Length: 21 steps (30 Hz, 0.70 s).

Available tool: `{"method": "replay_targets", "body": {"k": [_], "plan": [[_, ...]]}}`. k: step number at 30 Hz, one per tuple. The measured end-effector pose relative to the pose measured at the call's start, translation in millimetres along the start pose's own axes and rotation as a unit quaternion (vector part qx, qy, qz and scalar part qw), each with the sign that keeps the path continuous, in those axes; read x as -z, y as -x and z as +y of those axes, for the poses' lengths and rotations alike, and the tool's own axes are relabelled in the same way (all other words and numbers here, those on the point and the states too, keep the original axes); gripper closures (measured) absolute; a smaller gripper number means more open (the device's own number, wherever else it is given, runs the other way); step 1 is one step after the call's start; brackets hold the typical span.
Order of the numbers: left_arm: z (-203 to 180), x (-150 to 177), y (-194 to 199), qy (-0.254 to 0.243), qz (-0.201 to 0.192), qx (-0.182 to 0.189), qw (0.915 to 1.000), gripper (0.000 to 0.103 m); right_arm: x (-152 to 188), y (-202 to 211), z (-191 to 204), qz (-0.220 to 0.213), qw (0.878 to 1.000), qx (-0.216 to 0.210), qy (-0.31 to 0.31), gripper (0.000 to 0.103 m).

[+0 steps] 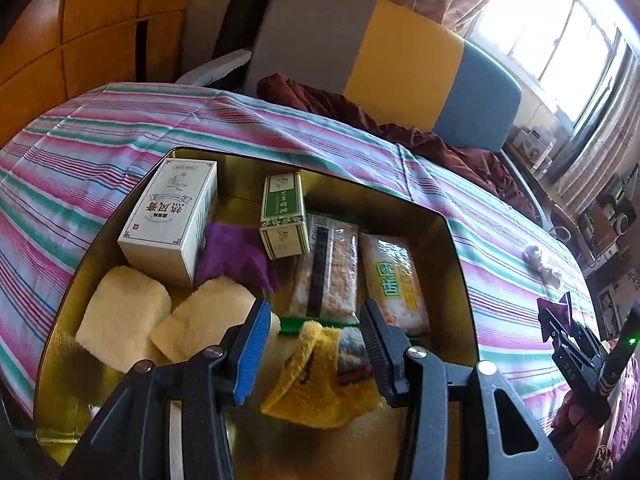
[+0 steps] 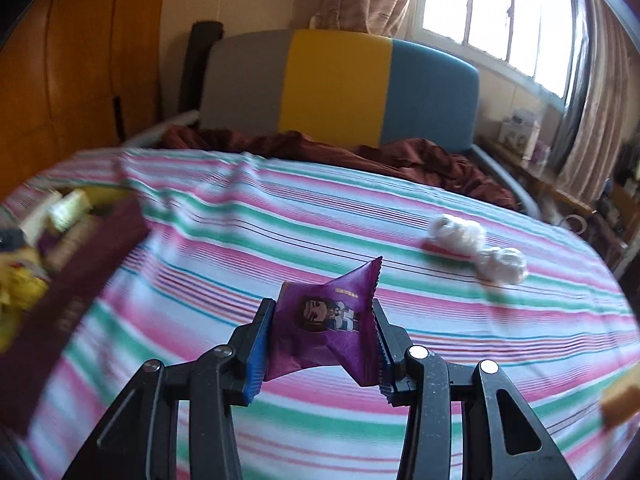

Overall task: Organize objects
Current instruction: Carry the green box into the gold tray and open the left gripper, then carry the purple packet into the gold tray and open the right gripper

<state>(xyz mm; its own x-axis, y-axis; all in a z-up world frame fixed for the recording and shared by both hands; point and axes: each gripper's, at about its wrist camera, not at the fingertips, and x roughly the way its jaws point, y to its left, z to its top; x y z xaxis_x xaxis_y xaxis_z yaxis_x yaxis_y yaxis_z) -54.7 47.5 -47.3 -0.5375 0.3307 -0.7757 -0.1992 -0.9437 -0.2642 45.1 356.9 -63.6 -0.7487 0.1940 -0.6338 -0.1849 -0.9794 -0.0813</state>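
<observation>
Where the striped pink, green and white bedspread [image 1: 100, 140] covers the bed, a gold-lined rectangular tin box [image 1: 460, 240] sits toward its left side, seen from the left wrist camera.

Inside the box, left to right:
- two folded pale yellow towels [image 1: 124, 316] along the near left wall, just beside each other
- large white carton with red characters [image 1: 168, 224] in the far left corner, tilted
- crumpled purple wrapper [image 1: 232, 256] between the white carton and the next item
- small green and white carton [image 1: 284, 216] at the far wall, upright
- clear-wrapped snack bar with a dark stripe [image 1: 328, 268], lying lengthwise
- white snack packet with green characters [image 1: 394, 280] beside the right wall

Left gripper [image 1: 316, 356] hangs over the near part of the box. Jaws partly apart, pads clear of everything. A yellow fuzzy cloth with a dark patterned patch [image 1: 320, 380] lies below, between the fingers but not pinched.

Right gripper [image 2: 320, 348] is off the box's right side, over open bedspread. Jaws narrow, clamped on a purple foil candy packet with a cartoon figure [image 2: 324, 328], held clear of the cloth. From the left wrist the same gripper [image 1: 560, 320] shows at the far right edge, the packet [image 1: 554, 308] at its tips.

Two white fluffy cotton balls [image 2: 476, 246] rest on the bedspread toward its right edge, touching each other. A dark red blanket [image 2: 304, 144] is bunched along the far edge, below a grey, yellow and blue headboard [image 2: 336, 84].
</observation>
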Motion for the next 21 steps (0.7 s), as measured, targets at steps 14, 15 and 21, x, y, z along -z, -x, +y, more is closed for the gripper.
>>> {"method": "replay_targets", "body": {"k": [14,15,21], "plan": [[20,1,25,0.0,-0.018,-0.009,0.9998,0.056,-14,51,97,-0.011,0.984,-0.178,-0.001,0.058],[22,0,26,-0.001,-0.018,-0.011,0.9998,0.056,-15,53,107,-0.01,0.982,-0.19,0.006,0.058],[34,-1,33,-0.009,-0.017,-0.027,0.9994,0.056,-14,61,173,0.016,0.962,-0.265,0.064,0.058]]}}
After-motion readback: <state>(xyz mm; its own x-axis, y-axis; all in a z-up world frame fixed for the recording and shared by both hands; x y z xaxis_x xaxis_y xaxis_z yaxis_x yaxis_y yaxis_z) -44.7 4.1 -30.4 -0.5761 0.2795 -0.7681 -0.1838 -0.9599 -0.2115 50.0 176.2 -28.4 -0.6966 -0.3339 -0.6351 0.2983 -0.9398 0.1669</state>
